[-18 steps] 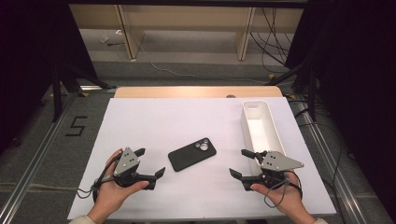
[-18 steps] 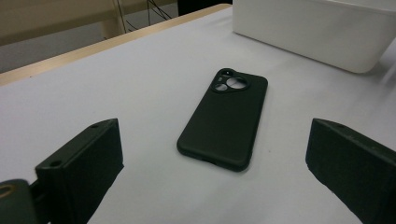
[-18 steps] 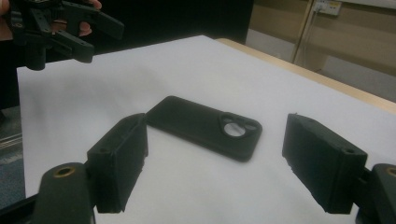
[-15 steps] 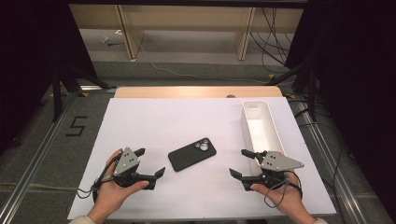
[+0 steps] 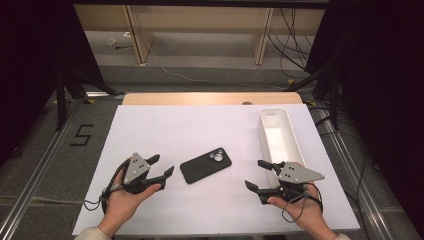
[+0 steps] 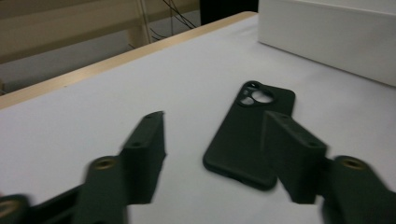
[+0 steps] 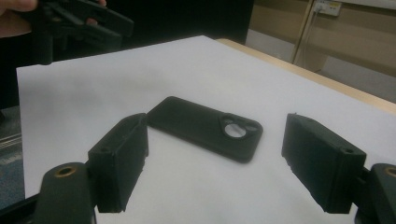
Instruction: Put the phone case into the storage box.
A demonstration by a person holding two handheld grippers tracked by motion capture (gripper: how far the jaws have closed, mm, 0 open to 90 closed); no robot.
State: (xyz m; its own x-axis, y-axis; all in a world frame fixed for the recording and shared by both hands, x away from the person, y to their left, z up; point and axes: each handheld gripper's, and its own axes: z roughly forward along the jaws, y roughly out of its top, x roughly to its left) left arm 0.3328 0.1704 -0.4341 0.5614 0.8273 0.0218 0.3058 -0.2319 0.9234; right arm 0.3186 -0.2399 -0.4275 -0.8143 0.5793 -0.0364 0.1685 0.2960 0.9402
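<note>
the left gripper (image 5: pixel 161 167) is held low at the near left of the worktop (image 5: pixel 200 125), its jaws standing open with nothing between them. the right gripper (image 5: pixel 259 176) is held at the near right, its jaws likewise parted and empty. against the high view of half a second ago, hardly any change is to be made out: both hands rest where they were, and the phone case has not been shifted. from this it is judged that the work has not yet begun and an approach is only being lined up.

the black phone case (image 5: pixel 205 164) lies flat on the white sheet between the two grippers, apart from both, its camera cutout turned toward the far right. in both gripper views it is seen just beyond the jaws, untouched.

farther off, at the right, a long white tray (image 5: pixel 274 120) stands empty.
</note>
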